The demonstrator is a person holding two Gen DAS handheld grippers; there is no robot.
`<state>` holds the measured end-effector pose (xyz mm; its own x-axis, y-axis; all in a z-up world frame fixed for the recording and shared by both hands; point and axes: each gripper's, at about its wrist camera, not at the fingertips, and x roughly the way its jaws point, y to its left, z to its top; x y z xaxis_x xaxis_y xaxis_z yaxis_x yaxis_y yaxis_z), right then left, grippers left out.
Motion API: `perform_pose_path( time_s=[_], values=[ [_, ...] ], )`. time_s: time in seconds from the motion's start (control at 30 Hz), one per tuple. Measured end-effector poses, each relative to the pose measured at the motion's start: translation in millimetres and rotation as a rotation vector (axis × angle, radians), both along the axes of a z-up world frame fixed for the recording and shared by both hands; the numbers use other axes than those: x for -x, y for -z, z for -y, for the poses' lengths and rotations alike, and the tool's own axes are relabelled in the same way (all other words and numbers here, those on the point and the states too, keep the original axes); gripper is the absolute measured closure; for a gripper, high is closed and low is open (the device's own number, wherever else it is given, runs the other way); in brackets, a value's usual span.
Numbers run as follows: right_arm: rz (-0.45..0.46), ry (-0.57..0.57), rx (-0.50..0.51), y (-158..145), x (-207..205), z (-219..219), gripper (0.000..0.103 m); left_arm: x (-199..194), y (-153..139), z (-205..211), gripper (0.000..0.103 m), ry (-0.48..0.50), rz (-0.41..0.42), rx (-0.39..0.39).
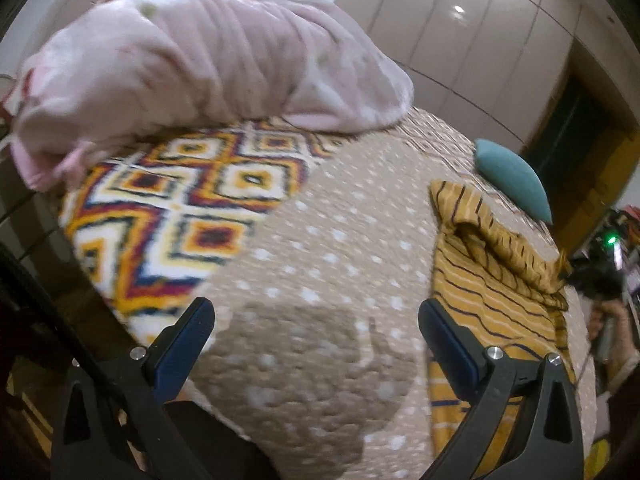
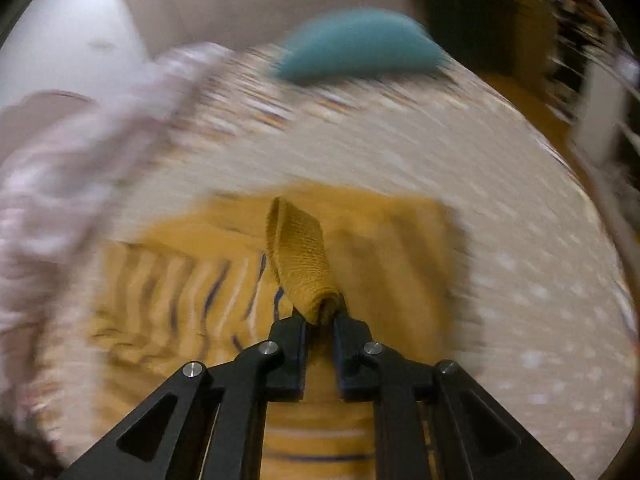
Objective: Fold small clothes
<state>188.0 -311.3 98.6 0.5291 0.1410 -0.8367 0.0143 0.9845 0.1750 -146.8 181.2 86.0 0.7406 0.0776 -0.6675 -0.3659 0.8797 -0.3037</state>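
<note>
Mustard striped shirt (image 2: 192,304) lies on bed (image 1: 320,240); right gripper (image 2: 320,316) pinches its fabric loop, left gripper (image 1: 316,312) gapes wide, empty.

Dotted beige bedspread (image 1: 328,240), teal pillow (image 1: 512,178), panelled wardrobe (image 1: 480,28) behind.

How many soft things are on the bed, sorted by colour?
Pink: 1, the pink blanket
Teal: 1, the teal cushion
Yellow with stripes: 1, the striped garment, pinched by the right gripper
Many-coloured diamonds: 1, the patterned cloth
Total: 4
</note>
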Motion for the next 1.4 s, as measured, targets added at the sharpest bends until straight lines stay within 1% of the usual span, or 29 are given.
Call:
perform_pose_path(
  time_s=[0.03,0.07,0.1,0.17,0.27,0.3,0.37,0.47,0.5,0.57,0.67,0.73,0.8,0.83,0.87,0.9,0.93,0.97,1.0,1.07,1.17,1.2,1.27,1.33,1.37,1.4],
  values=[
    [-0.028,0.044,0.001,10,-2,16,0.085,-5,1,5,0.002,0.017,-0.003,0.004],
    [-0.027,0.061,-0.046,13,0,29,0.084,-8,1,9,0.002,0.029,-0.005,0.006],
    [-0.007,0.070,-0.078,11,6,40,0.082,-14,3,16,0.002,0.054,-0.013,0.008],
    [0.022,0.055,-0.067,1,17,45,0.076,-23,7,26,0.002,0.087,-0.026,0.009],
    [0.056,-0.010,-0.055,-15,43,52,0.069,-36,18,44,0.002,0.157,-0.046,0.031],
    [0.056,-0.021,-0.064,-17,55,53,0.065,-42,24,50,0.002,0.188,-0.059,0.051],
    [0.044,-0.036,-0.108,-20,76,66,0.062,-51,33,58,0.002,0.234,-0.076,0.097],
    [-0.001,-0.048,-0.192,-10,114,93,0.061,-61,42,66,0.002,0.303,-0.096,0.162],
    [-0.022,-0.049,-0.213,-3,125,101,0.061,-66,46,70,0.003,0.337,-0.103,0.186],
    [-0.052,-0.051,-0.235,7,147,113,0.061,-71,50,76,0.007,0.375,-0.117,0.200],
    [-0.093,-0.075,-0.274,31,182,121,0.061,-78,56,89,0.013,0.442,-0.133,0.228],
    [-0.118,-0.101,-0.338,51,204,117,0.061,-81,61,94,0.032,0.469,-0.150,0.270],
    [-0.117,-0.119,-0.388,66,221,107,0.060,-80,64,100,0.043,0.477,-0.160,0.299],
    [-0.091,-0.120,-0.405,69,229,104,0.060,-78,64,103,0.048,0.479,-0.162,0.306],
    [-0.060,-0.119,-0.441,70,237,102,0.060,-76,65,107,0.049,0.487,-0.159,0.318],
    [-0.054,-0.121,-0.487,72,241,102,0.060,-71,66,112,0.049,0.502,-0.158,0.344],
    [-0.059,-0.132,-0.582,76,245,102,0.060,-66,67,116,0.049,0.506,-0.155,0.351],
    [-0.065,-0.138,-0.656,81,249,102,0.060,-63,67,119,0.049,0.508,-0.154,0.347],
    [-0.063,-0.136,-0.696,86,254,100,0.060,-55,68,125,0.049,0.515,-0.151,0.336],
    [-0.048,-0.139,-0.706,89,263,95,0.060,-44,69,127,0.049,0.519,-0.139,0.341],
    [-0.044,-0.149,-0.777,92,274,92,0.061,-32,70,127,0.049,0.502,-0.120,0.371],
    [-0.044,-0.153,-0.788,92,277,90,0.061,-30,72,126,0.049,0.489,-0.114,0.394],
    [-0.052,-0.164,-0.785,94,284,84,0.061,-26,72,123,0.049,0.468,-0.108,0.412],
    [-0.050,-0.165,-0.769,96,290,76,0.062,-23,73,124,0.049,0.450,-0.104,0.407],
    [-0.048,-0.162,-0.762,97,294,71,0.066,-22,72,126,0.049,0.447,-0.105,0.395],
    [-0.047,-0.156,-0.751,97,295,66,0.073,-23,71,129,0.049,0.445,-0.110,0.378]
  ],
)
